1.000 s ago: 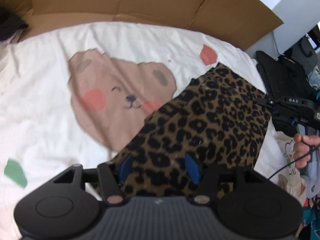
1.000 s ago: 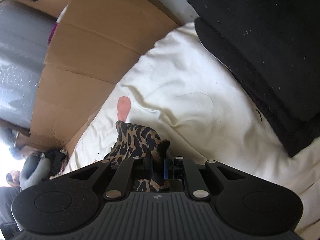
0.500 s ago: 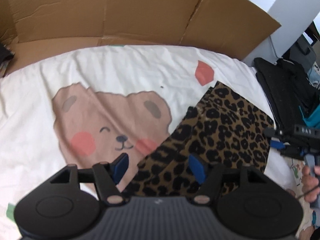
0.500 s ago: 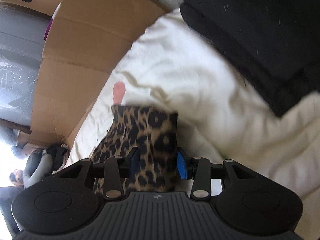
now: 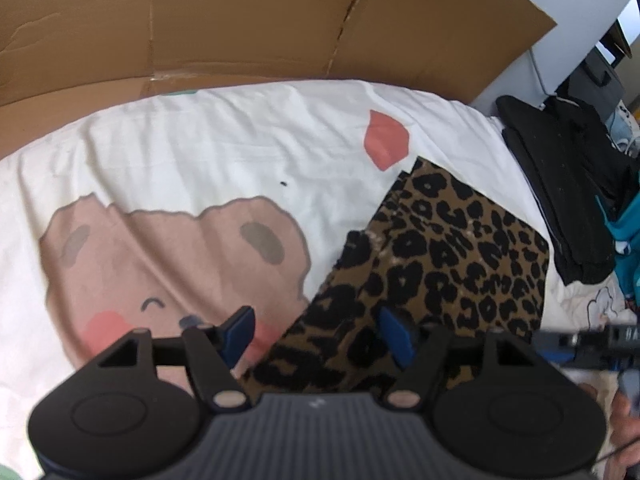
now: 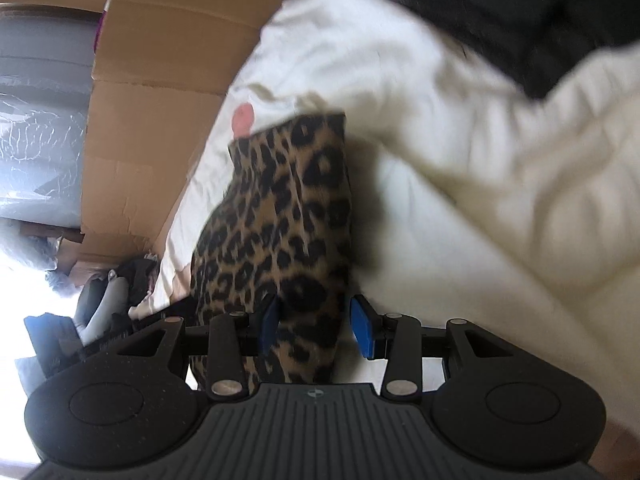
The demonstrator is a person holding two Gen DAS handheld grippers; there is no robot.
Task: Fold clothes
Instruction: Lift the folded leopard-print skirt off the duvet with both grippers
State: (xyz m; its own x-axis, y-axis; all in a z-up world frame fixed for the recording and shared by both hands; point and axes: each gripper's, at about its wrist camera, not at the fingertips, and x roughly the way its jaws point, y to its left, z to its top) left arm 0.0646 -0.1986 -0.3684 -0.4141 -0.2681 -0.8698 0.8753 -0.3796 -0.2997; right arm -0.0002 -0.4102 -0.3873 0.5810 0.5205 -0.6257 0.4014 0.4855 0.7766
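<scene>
A leopard-print garment [image 5: 448, 248] lies folded flat on a white bed sheet [image 5: 200, 152] with a bear print. My left gripper [image 5: 316, 320] hovers over the garment's near left corner; its jaws are opening, and the blue pads [image 5: 240, 324] touch nothing. In the right wrist view the same garment [image 6: 280, 208] runs away from my right gripper [image 6: 316, 316]. That gripper is open, with the garment's near end lying loose between the pads. The right gripper [image 5: 592, 344] also shows blurred at the left wrist view's right edge, held by a hand [image 5: 624, 412].
Flattened cardboard [image 5: 240, 20] stands along the bed's far side. A stack of black clothes [image 5: 560, 184] lies at the right edge of the bed, also seen as a black stack [image 6: 500, 0]. A teal item [image 5: 628, 232] sits beside it.
My right gripper let go of the garment's corner and opened; the cloth now lies flat. The left gripper widened and drew back towards the garment's near left corner.
</scene>
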